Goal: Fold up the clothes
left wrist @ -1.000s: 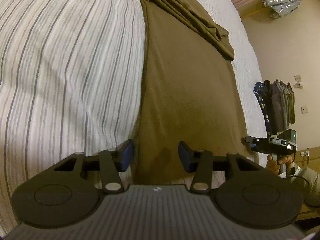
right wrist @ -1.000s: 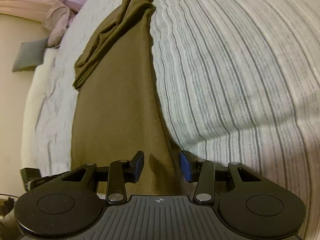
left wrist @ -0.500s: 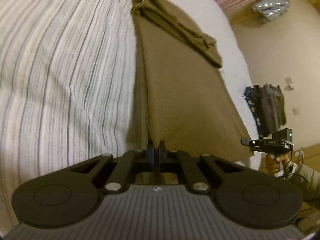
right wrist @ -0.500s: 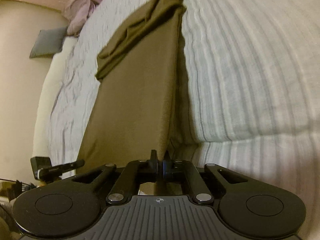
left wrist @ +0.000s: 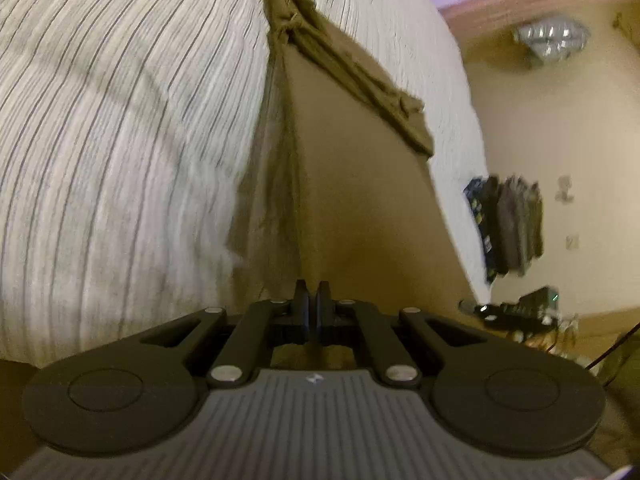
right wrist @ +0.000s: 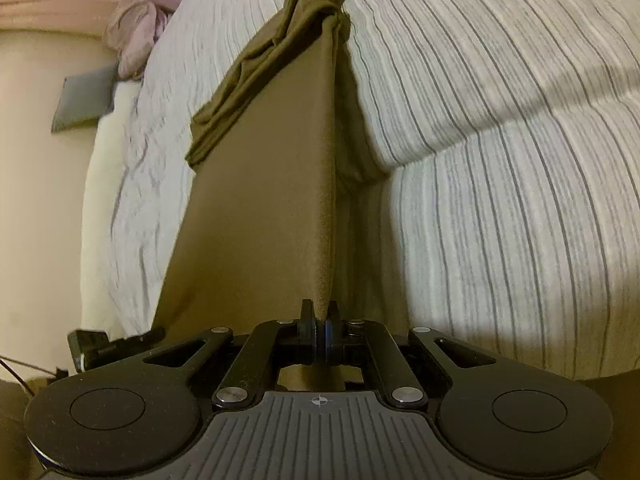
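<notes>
Compared with a second ago, no longer standing apart over the flat cloth: both tools now pinched together on the near hem and lifting it off the bed. Left gripper [left wrist: 312, 300] clamping the near left corner of the olive-brown garment [left wrist: 352, 184], black fingers pressed tight with only a thin fold of fabric between them; right gripper [right wrist: 320, 320] clamping the near right corner of the same garment [right wrist: 272, 184], a sharp raised crease running up from its blue-lined pads. Near end of the cloth now rising tent-like toward each camera, side edges hanging down in shadowed flaps, where earlier it was lying smooth. Far end still resting on the striped bedspread [left wrist: 120, 140], sleeves bunching there in a wrinkled diagonal ridge. Fabric looking soft, matte, slightly fuzzy, a plain knit; bedspread pale with thin dark lines and a crinkled weave [right wrist: 500, 160]. Showing low at the right of the left view, blurred, the other tool's black body [left wrist: 516, 308]; hanging clothes [left wrist: 508, 224] against the cream wall beyond. Lying at the bed's far left corner in the right view, a pinkish crumpled bundle [right wrist: 134, 34].
</notes>
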`<state>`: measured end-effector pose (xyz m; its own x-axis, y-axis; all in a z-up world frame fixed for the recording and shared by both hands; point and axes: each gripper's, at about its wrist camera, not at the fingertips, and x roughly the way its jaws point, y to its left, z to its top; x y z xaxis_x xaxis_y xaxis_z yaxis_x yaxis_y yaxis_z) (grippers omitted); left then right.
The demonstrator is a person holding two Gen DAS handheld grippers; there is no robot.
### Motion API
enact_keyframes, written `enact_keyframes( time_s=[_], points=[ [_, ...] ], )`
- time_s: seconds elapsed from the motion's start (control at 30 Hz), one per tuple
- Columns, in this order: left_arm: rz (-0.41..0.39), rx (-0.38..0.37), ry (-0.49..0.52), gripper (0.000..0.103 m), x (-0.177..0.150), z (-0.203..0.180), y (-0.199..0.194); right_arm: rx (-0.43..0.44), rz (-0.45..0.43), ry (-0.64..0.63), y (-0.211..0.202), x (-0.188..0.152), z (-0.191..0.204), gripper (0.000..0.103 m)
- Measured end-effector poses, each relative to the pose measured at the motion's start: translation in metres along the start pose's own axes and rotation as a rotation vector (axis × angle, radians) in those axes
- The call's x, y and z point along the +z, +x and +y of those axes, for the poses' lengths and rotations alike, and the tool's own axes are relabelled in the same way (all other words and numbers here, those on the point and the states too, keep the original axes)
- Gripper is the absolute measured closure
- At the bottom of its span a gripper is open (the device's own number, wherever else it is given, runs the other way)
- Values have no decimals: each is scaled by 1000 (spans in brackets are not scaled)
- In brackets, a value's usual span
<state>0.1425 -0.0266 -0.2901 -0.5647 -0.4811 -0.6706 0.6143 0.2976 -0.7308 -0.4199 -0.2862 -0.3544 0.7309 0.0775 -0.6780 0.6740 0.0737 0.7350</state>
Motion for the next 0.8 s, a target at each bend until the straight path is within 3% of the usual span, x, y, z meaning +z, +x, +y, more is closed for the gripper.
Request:
enact_keyframes(
  time_s=[0.2, 0.37, 0.53, 0.6, 0.63, 0.67, 0.73, 0.8],
  points=[
    [-115, -92, -29, 102, 55, -17, -2, 73, -125, -10, -15, 62, 33, 101],
    [-236, -168, -48, 102, 133, -27, 20, 116, -190, -34, -10, 140, 58, 101],
    [-275, -206, -98, 101, 224, -21, 77, 122, -213, 89, 48, 240, 64, 101],
    [-287, -164, -165, 98, 258, -7, 103, 83, -237, 185, 69, 274, 53, 98],
    [-293, -138, -202, 97, 273, 0, 114, 63, -258, 238, 77, 286, 44, 74],
    [-305, -126, -250, 96, 285, 8, 125, 41, -282, 276, 83, 298, 37, 38],
    [-330, -73, -267, 94, 299, 15, 133, -13, -347, 260, 82, 310, 34, 34],
    [-353, -21, -215, 91, 299, 13, 130, -60, -377, 144, 75, 310, 41, 34]
  ],
)
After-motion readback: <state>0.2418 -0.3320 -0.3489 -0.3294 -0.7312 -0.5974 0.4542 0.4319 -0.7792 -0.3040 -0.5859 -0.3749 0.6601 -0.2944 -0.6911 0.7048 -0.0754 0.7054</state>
